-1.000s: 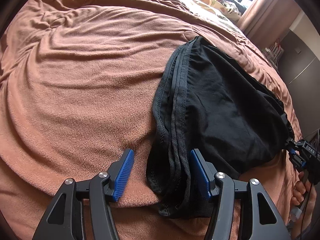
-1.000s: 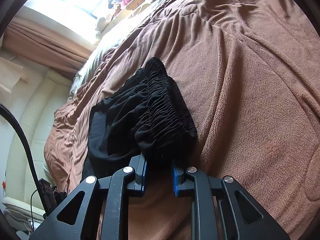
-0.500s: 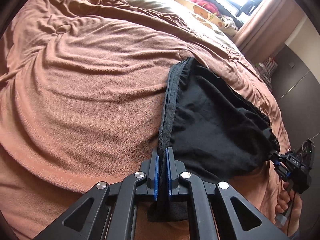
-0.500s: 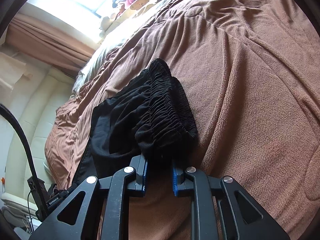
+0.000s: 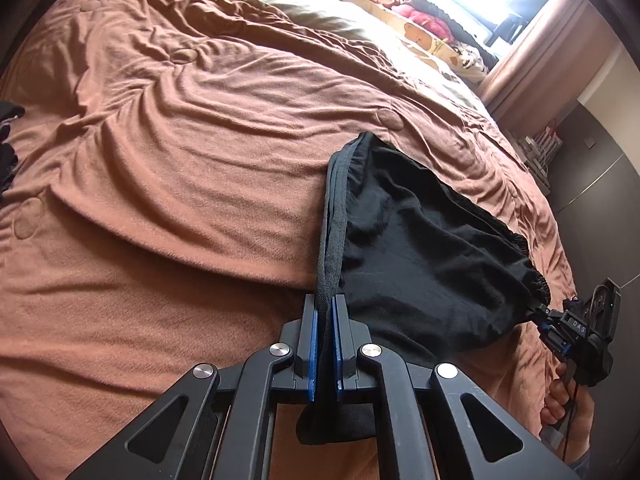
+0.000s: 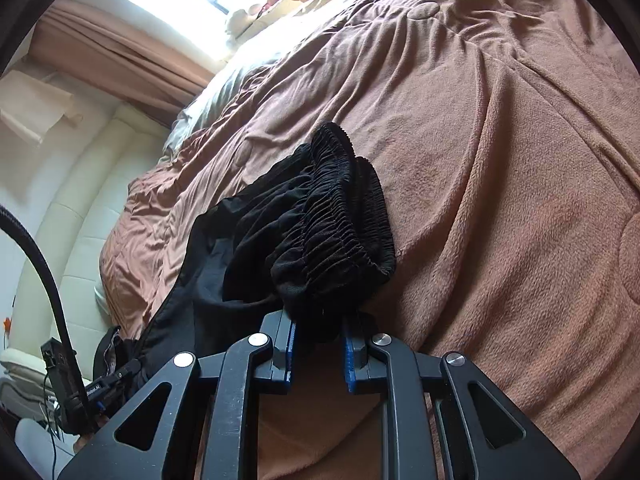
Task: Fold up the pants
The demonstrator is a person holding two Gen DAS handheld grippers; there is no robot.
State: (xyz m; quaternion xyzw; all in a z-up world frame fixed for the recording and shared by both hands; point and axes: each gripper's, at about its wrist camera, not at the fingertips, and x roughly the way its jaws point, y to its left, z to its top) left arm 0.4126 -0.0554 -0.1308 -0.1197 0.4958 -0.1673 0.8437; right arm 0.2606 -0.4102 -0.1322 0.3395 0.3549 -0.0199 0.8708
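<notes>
Black pants [image 5: 424, 248] are stretched between both grippers above a brown blanket [image 5: 180, 152]. My left gripper [image 5: 324, 320] is shut on the hem edges of the pants, which run as a stacked band up from the jaws. My right gripper [image 6: 318, 334] is shut on the gathered elastic waistband [image 6: 340, 216] of the pants [image 6: 256, 240]. The right gripper also shows at the far right of the left wrist view [image 5: 540, 316], gripping the waistband end. The left gripper shows at the lower left of the right wrist view [image 6: 132, 368].
The brown blanket [image 6: 500, 160] covers a wide bed. Pillows and soft toys [image 5: 416, 8] lie by a bright window at the far end. A cream padded headboard [image 6: 68, 216] and curtains [image 6: 112, 56] stand to the left in the right wrist view. A dark cabinet [image 5: 592, 184] stands beside the bed.
My left gripper was open around the hem a second ago and has shut on it, then lifted the pants edge. The right gripper has stayed shut on the waistband.
</notes>
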